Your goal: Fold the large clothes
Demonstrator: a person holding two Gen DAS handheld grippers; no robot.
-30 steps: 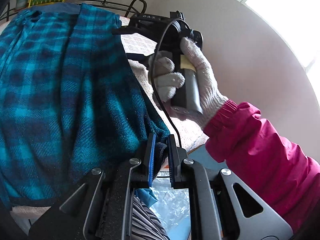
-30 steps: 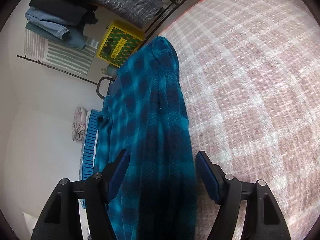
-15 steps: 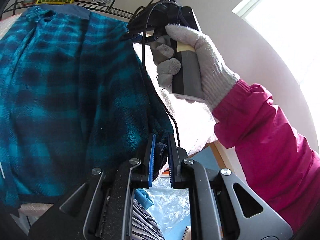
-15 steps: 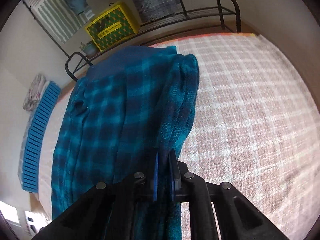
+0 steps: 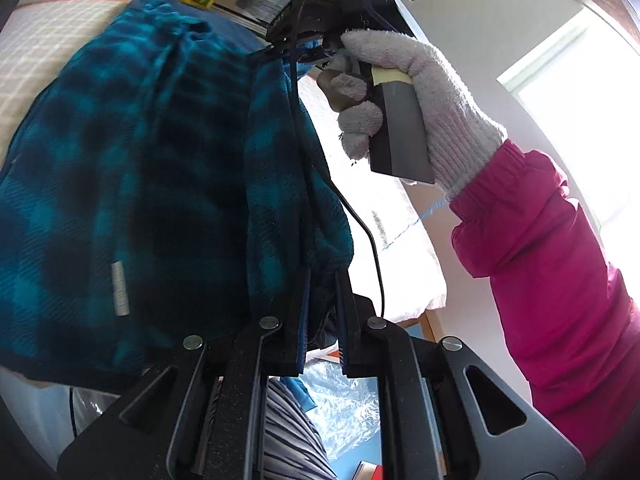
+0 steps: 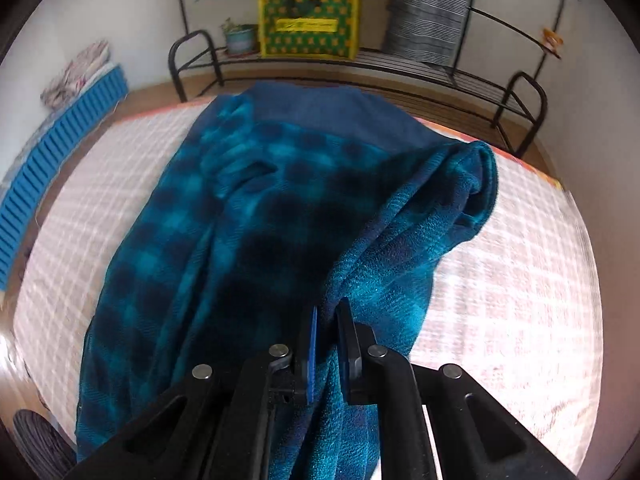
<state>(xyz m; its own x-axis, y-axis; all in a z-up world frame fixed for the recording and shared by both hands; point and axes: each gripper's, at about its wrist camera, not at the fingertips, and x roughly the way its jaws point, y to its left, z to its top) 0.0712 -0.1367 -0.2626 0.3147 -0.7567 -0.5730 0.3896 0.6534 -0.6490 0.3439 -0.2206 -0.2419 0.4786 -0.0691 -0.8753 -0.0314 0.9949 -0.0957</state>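
Note:
A large teal-and-dark plaid fleece garment (image 6: 248, 232) lies spread on a pink checked bed cover (image 6: 520, 288). My right gripper (image 6: 326, 320) is shut on a raised fold of the fleece at its near right edge. In the left wrist view the same garment (image 5: 120, 168) fills the left half, and my left gripper (image 5: 322, 280) is shut on a bunched corner of it. Further along that edge, a white-gloved hand (image 5: 424, 92) with a pink sleeve (image 5: 560, 272) holds the right gripper, which clamps the lifted fabric edge.
A black metal rack (image 6: 440, 76) stands behind the bed with a yellow patterned box (image 6: 308, 20) and a grey striped cloth (image 6: 432, 4). A blue slatted panel (image 6: 56, 152) lies at the left. Crinkled plastic (image 5: 344, 412) and striped fabric (image 5: 288, 440) sit below my left gripper.
My right gripper closed on the fleece's edge, then lifted it and rolled. Both grippers carried the held edge sideways across the garment, raising a fold.

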